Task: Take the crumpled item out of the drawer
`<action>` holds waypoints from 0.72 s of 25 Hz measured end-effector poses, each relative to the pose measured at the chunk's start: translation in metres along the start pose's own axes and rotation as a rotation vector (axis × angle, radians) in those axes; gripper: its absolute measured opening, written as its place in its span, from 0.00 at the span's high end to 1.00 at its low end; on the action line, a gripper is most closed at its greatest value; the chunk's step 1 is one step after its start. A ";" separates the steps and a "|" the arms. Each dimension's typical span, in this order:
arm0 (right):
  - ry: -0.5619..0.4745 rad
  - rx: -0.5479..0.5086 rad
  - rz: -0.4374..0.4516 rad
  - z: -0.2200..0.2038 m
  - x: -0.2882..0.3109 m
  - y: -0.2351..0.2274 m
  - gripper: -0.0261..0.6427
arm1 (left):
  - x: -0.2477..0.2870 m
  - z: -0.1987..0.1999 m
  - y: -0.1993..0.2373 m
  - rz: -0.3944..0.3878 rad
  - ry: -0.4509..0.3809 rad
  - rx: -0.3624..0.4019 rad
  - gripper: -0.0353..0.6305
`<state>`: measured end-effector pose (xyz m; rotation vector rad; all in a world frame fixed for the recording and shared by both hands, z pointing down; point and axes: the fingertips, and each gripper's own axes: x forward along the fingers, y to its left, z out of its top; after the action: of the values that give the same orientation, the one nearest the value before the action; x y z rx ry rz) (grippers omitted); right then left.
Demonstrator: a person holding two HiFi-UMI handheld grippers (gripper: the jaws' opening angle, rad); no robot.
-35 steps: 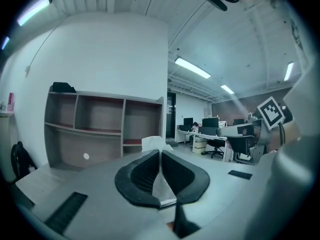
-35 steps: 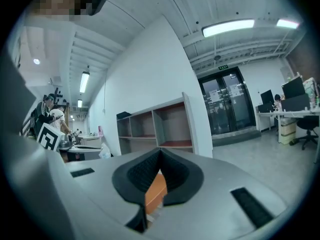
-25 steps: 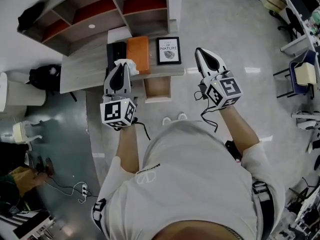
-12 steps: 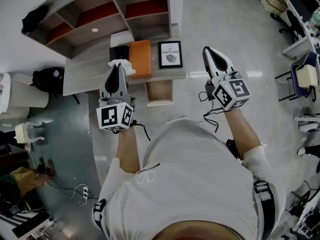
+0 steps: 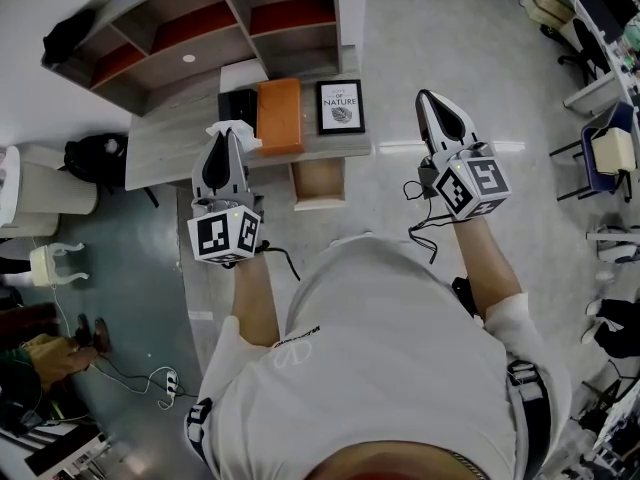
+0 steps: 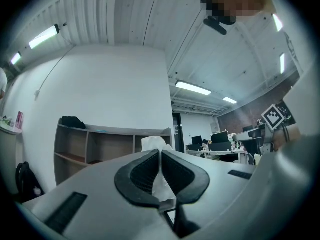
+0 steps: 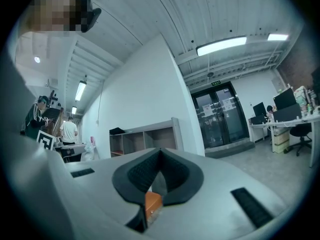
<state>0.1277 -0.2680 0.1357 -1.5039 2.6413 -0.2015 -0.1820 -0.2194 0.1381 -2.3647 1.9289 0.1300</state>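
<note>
My left gripper [image 5: 228, 136] is shut on a white crumpled tissue [image 5: 217, 128], held above the left part of the grey desk [image 5: 165, 148]. In the left gripper view the tissue [image 6: 155, 144] sticks up past the closed black pads [image 6: 140, 174] of that gripper [image 6: 160, 153]. The wooden drawer [image 5: 318, 180] stands pulled open under the desk's front edge, to the right of the left gripper. My right gripper [image 5: 428, 98] hangs over the floor to the right of the desk. Its jaws [image 7: 160, 151] are shut with nothing held between them.
On the desk lie an orange box [image 5: 278, 115], a framed print [image 5: 340, 106] and a black item [image 5: 236, 104]. A grey shelf unit [image 5: 200, 28] stands behind the desk. A white bin [image 5: 40, 193] and a black bag [image 5: 90, 156] sit left; chairs and desks stand far right.
The left gripper has drifted left with the tissue still clamped. The right gripper has drifted right, further from the desk. Both stay shut.
</note>
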 end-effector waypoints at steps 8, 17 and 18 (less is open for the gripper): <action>0.007 -0.008 -0.007 0.000 0.000 -0.002 0.96 | 0.002 -0.002 0.001 -0.001 0.006 -0.003 0.93; 0.019 -0.014 -0.017 -0.002 -0.004 -0.005 0.96 | 0.001 -0.008 -0.001 0.006 0.024 -0.009 0.93; 0.023 -0.013 -0.017 -0.003 -0.004 -0.006 0.96 | 0.001 -0.009 -0.002 0.006 0.024 -0.009 0.93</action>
<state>0.1342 -0.2678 0.1392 -1.5378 2.6529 -0.2047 -0.1802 -0.2213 0.1468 -2.3769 1.9506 0.1113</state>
